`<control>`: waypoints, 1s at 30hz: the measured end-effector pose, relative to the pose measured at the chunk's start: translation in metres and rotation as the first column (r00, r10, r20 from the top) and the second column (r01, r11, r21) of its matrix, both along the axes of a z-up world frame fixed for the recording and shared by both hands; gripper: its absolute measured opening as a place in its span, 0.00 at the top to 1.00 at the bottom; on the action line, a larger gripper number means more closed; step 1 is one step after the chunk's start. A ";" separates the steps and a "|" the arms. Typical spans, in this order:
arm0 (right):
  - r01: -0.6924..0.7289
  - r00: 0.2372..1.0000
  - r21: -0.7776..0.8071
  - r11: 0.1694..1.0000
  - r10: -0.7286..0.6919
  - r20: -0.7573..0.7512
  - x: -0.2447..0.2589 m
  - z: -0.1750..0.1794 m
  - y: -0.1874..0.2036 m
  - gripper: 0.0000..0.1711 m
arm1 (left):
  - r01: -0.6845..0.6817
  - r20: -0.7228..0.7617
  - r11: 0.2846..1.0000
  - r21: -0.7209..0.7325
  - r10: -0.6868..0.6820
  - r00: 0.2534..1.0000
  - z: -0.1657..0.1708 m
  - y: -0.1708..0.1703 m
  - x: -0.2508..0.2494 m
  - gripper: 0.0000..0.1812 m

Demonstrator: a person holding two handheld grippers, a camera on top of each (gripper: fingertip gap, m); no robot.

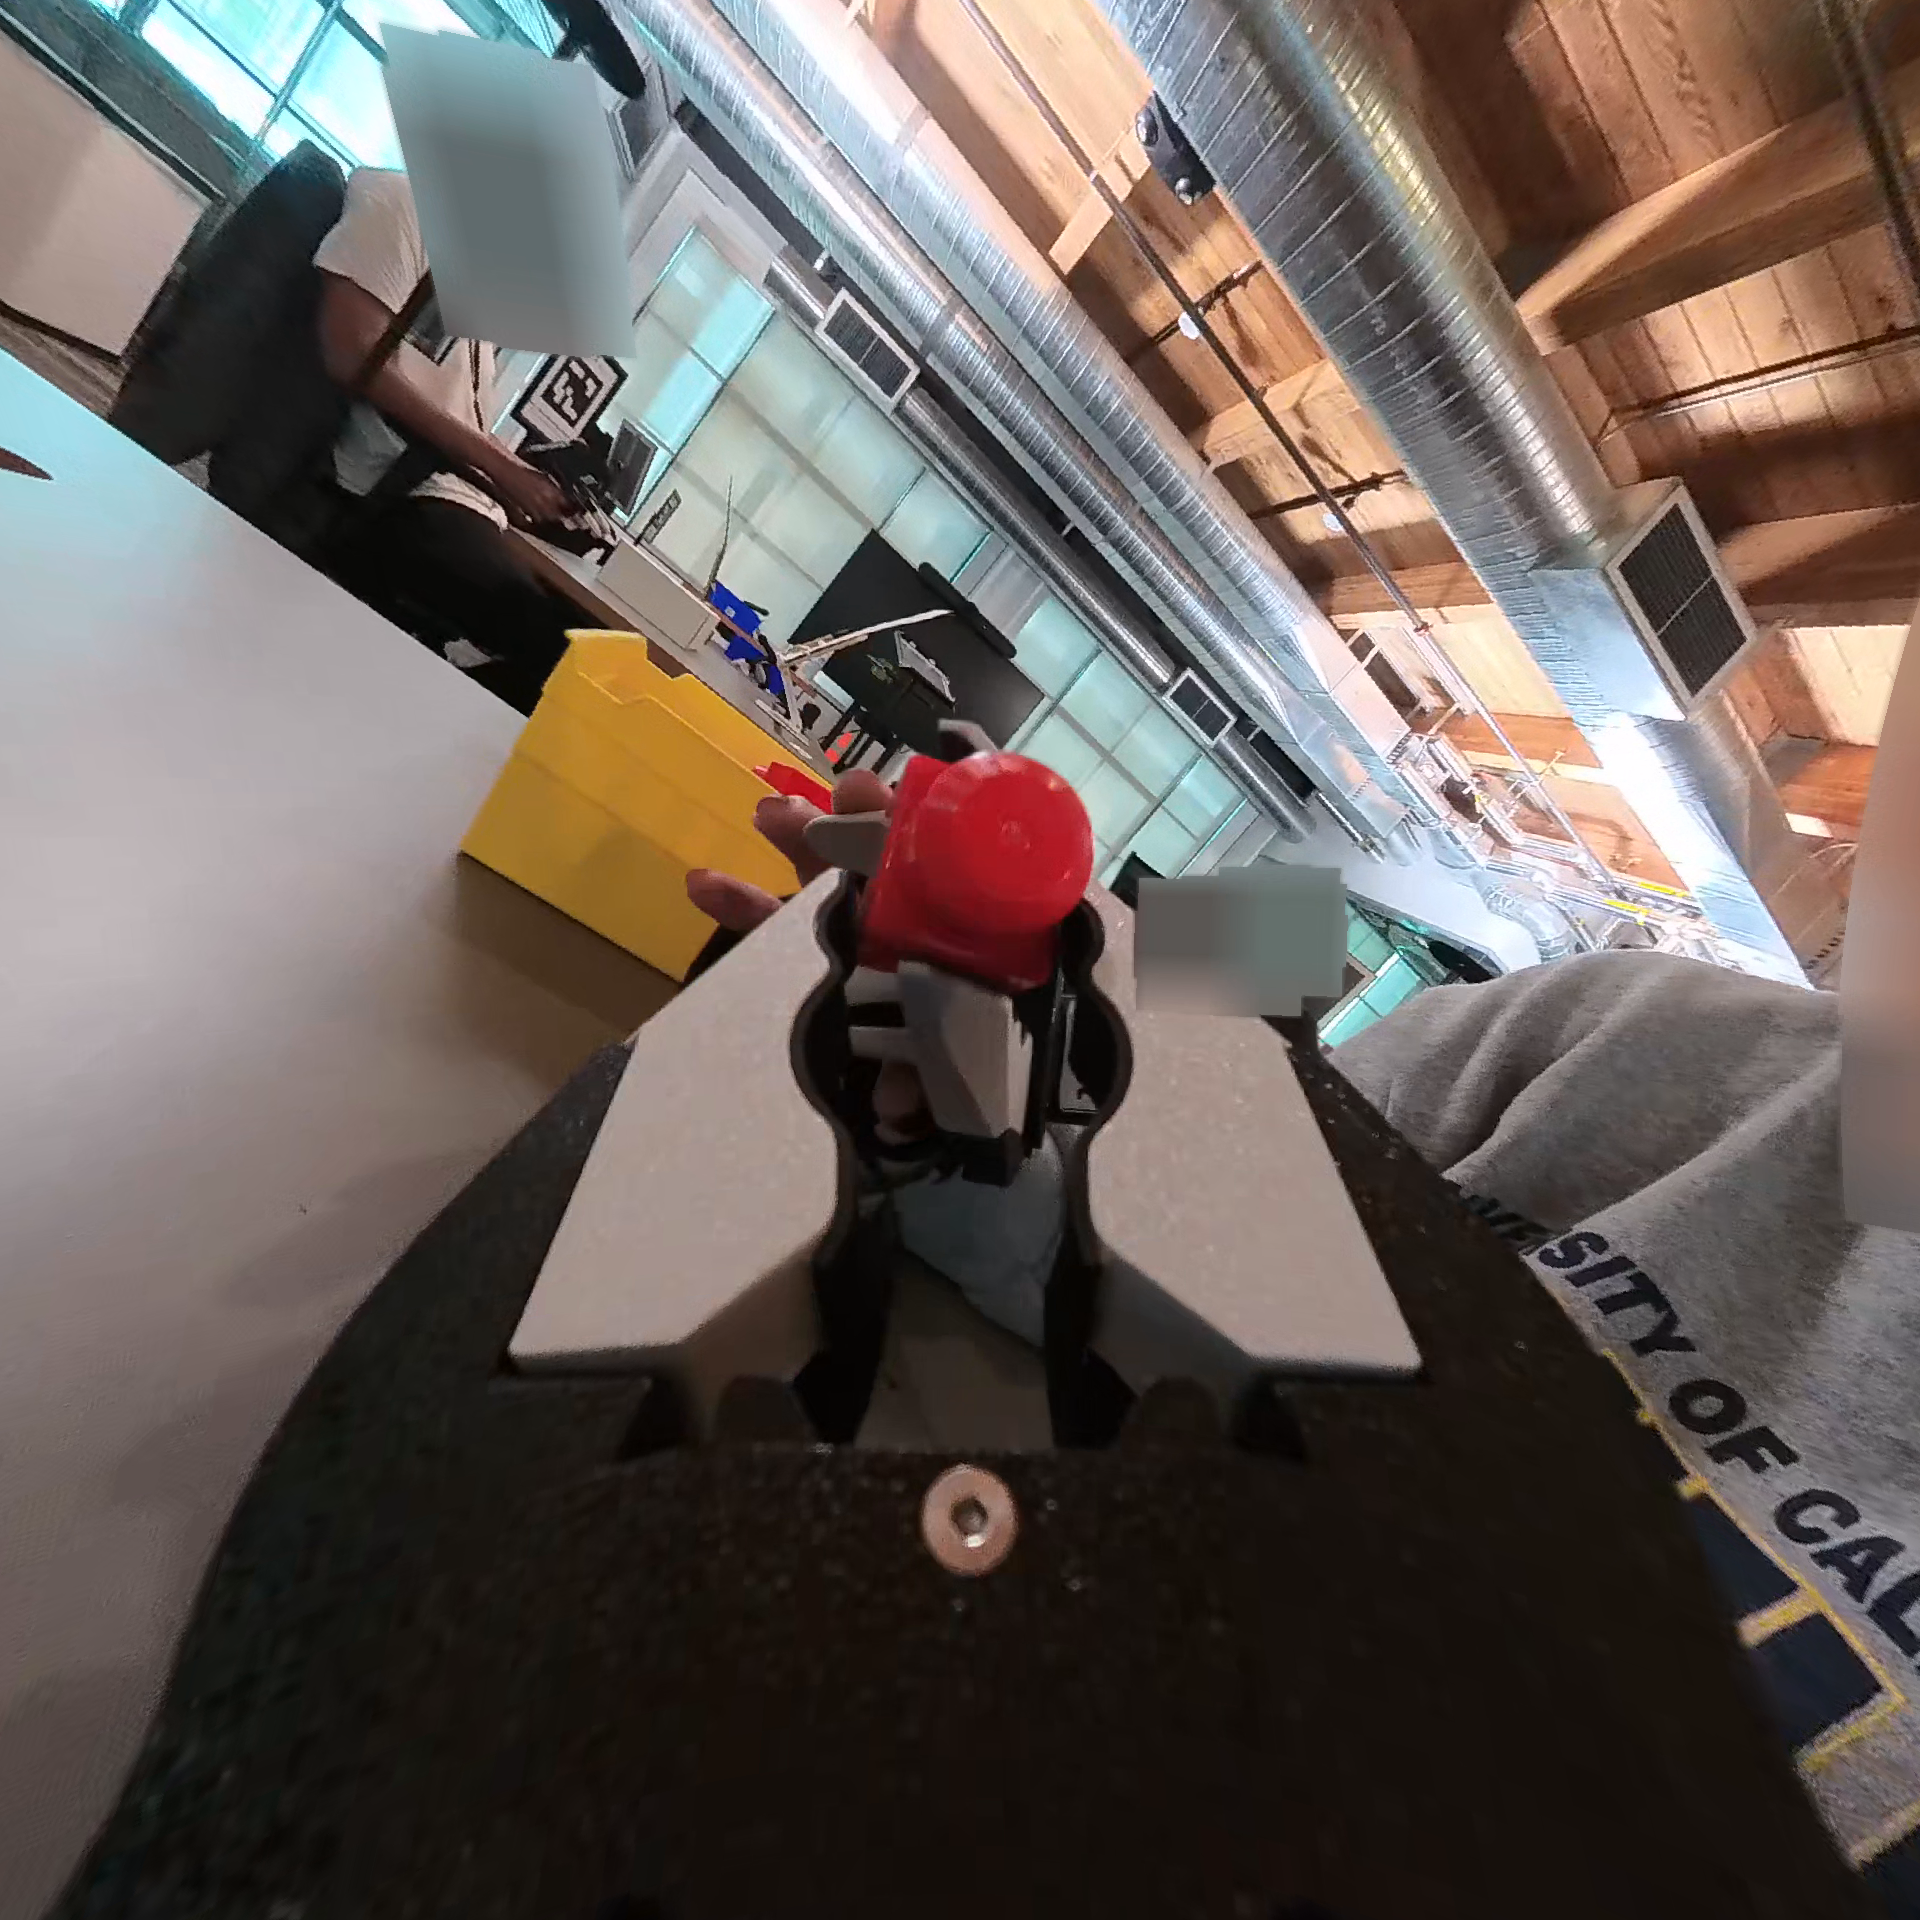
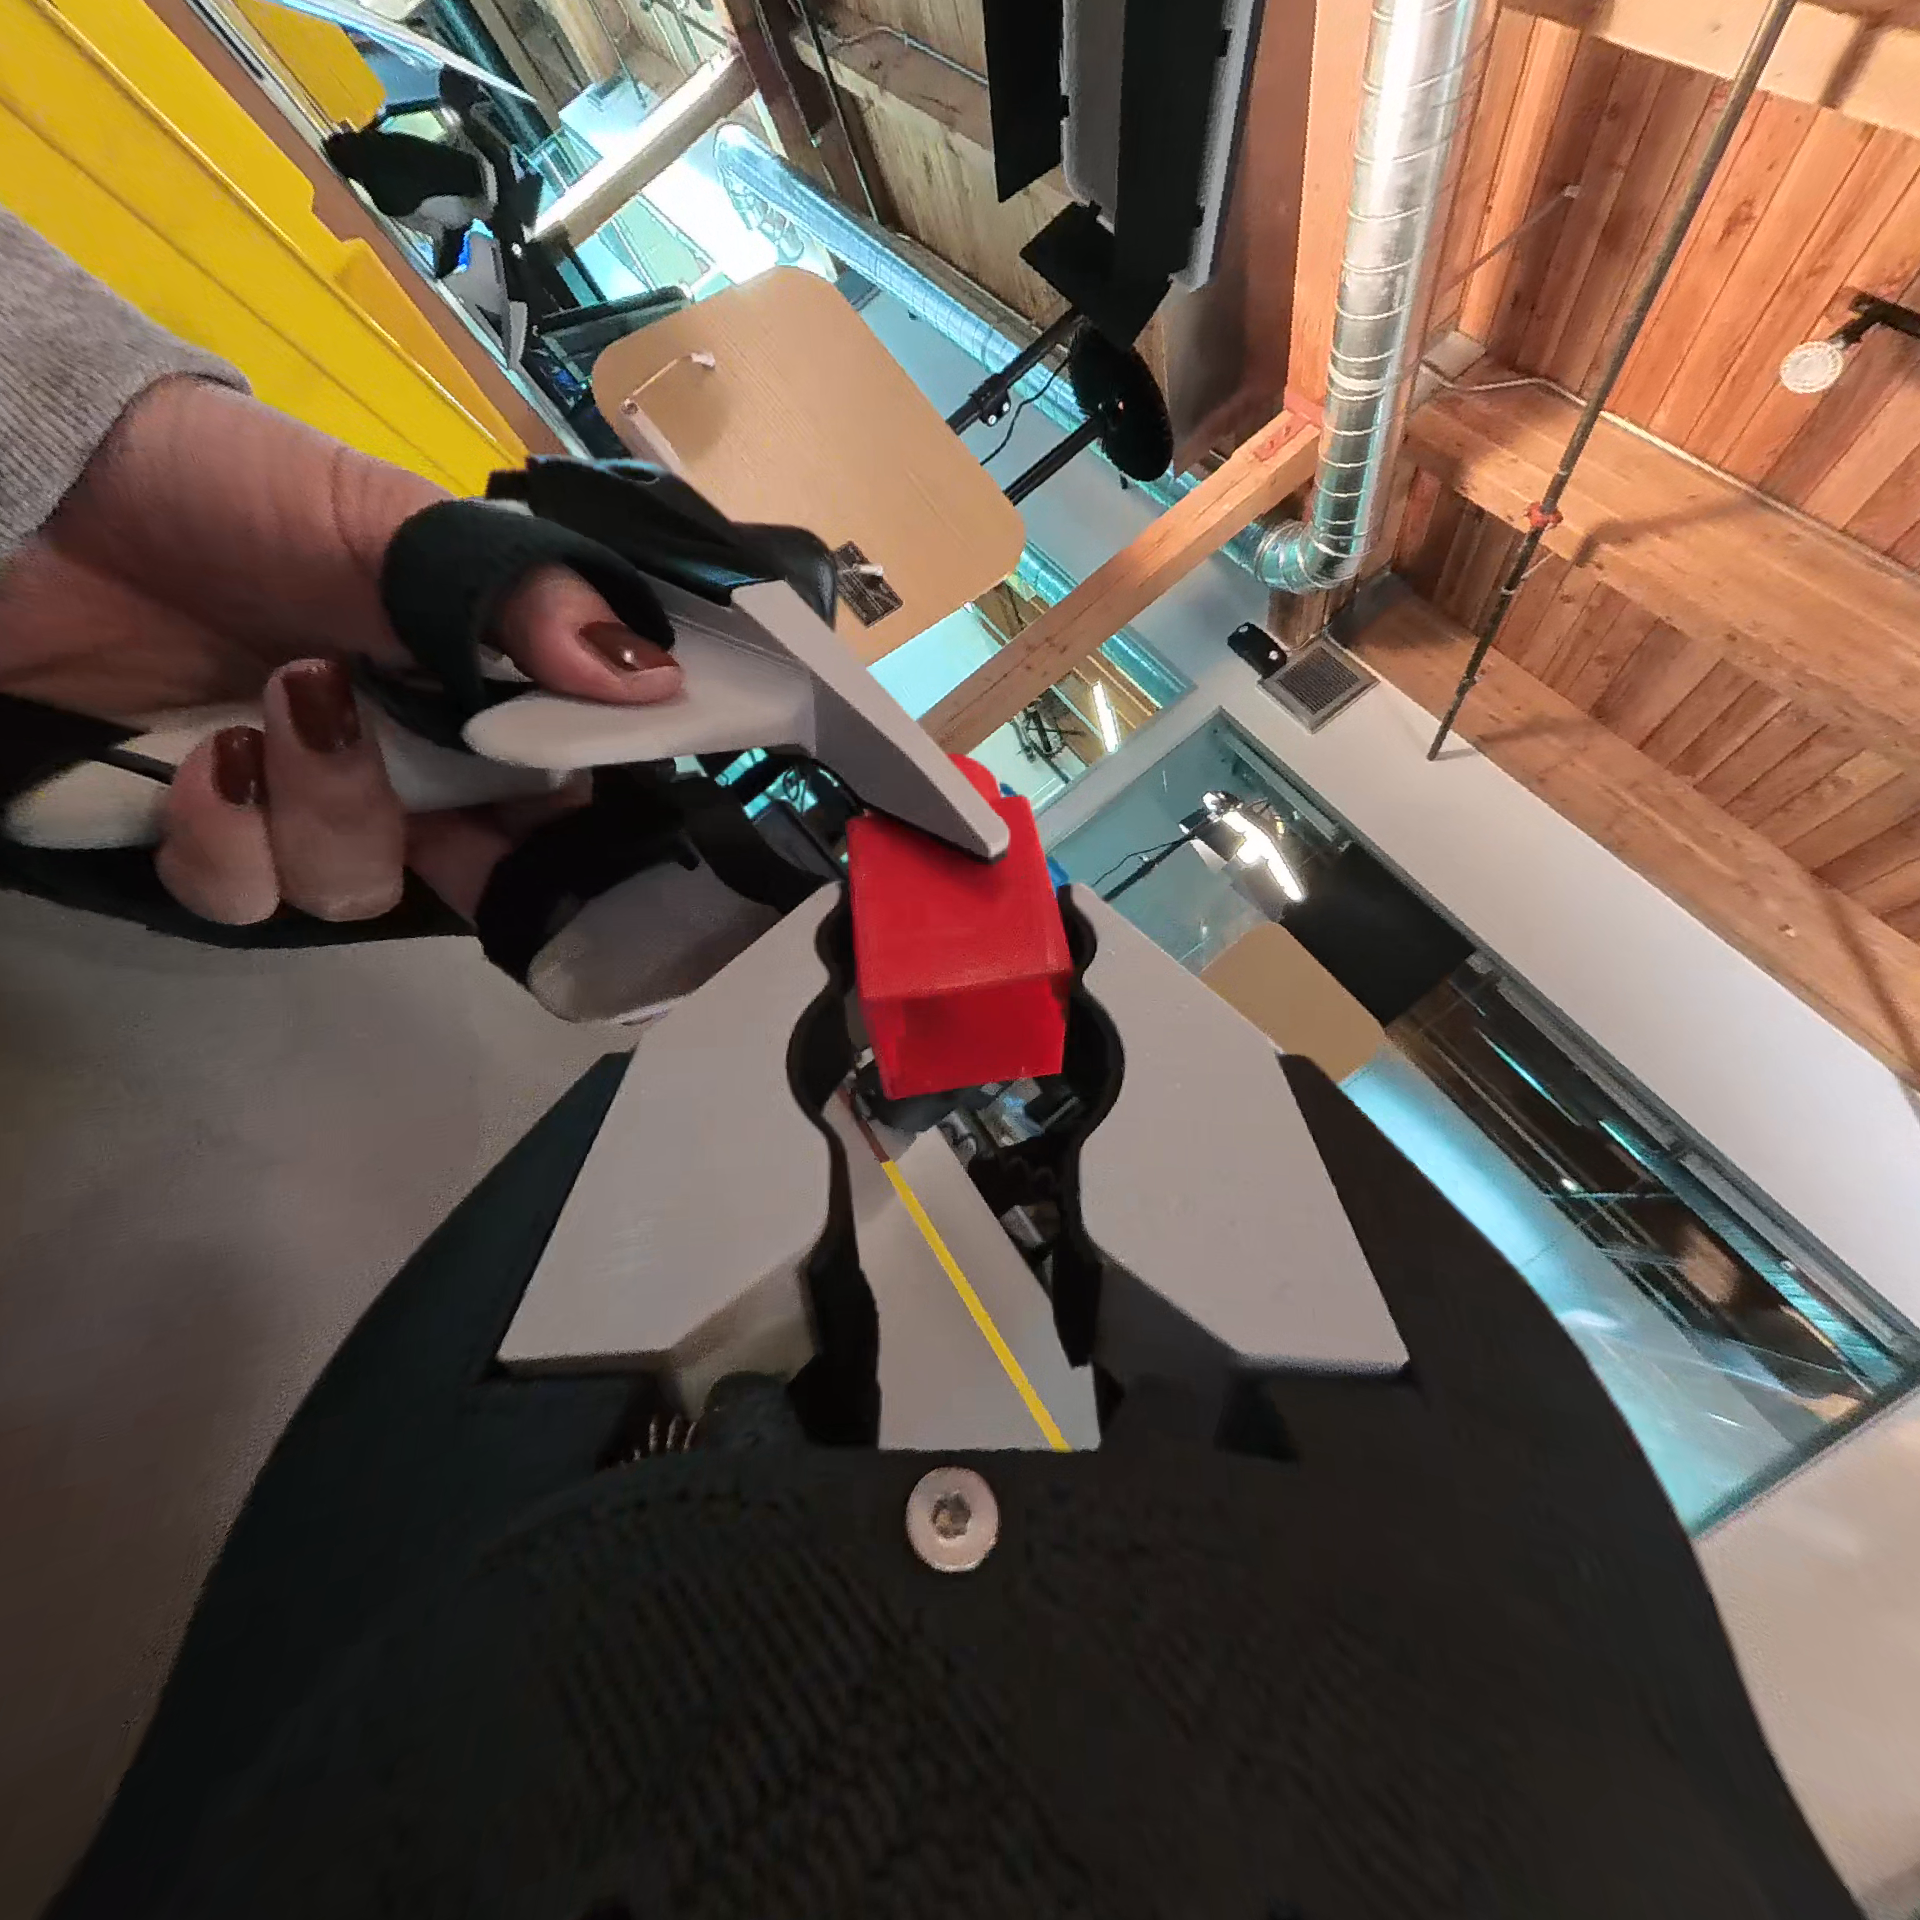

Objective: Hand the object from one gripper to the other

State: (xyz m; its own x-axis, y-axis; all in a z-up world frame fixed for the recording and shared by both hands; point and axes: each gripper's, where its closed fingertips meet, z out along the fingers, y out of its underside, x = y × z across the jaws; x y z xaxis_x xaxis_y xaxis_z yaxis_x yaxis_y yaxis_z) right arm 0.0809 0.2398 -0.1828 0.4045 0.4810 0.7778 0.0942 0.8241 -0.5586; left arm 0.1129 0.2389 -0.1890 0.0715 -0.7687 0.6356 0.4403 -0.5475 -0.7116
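Observation:
A red block with a round knob [image 1: 977, 862] sits between the tips of my left gripper [image 1: 961, 914], whose jaws close in on its sides. The right gripper's grey fingers [image 1: 961, 1049] reach it from the far side, above and below. In the right wrist view the same red block [image 2: 956, 966] sits between the tips of my right gripper [image 2: 956, 925], with the jaws against its sides. The left gripper's grey finger [image 2: 894, 758] presses on its top, and a hand [image 2: 291, 665] holds that gripper. Both grippers hold the block in the air.
A yellow bin [image 1: 623, 790] stands on the white table [image 1: 208, 831], behind the grippers; it also shows in the right wrist view [image 2: 208, 239]. A person sits at a desk farther back [image 1: 395, 416]. A grey sleeve [image 1: 1558, 1122] is at the right. Both grippers' tips are close together, under 4 cm apart.

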 end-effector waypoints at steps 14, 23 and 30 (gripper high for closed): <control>0.083 0.987 -0.392 0.916 -0.129 -0.093 0.019 -0.001 0.052 0.79 | -0.642 -0.204 0.402 0.653 0.910 0.362 0.003 0.044 -0.102 0.51; 0.553 0.833 -0.495 0.670 -0.454 0.317 0.144 0.033 0.044 0.80 | -0.357 -0.276 0.324 0.876 0.944 0.180 -0.011 0.043 -0.063 0.61; 0.762 0.607 -0.579 0.289 -0.630 0.484 0.310 0.005 0.086 0.80 | -0.380 -0.301 0.347 0.858 0.937 0.176 -0.013 0.044 -0.067 0.66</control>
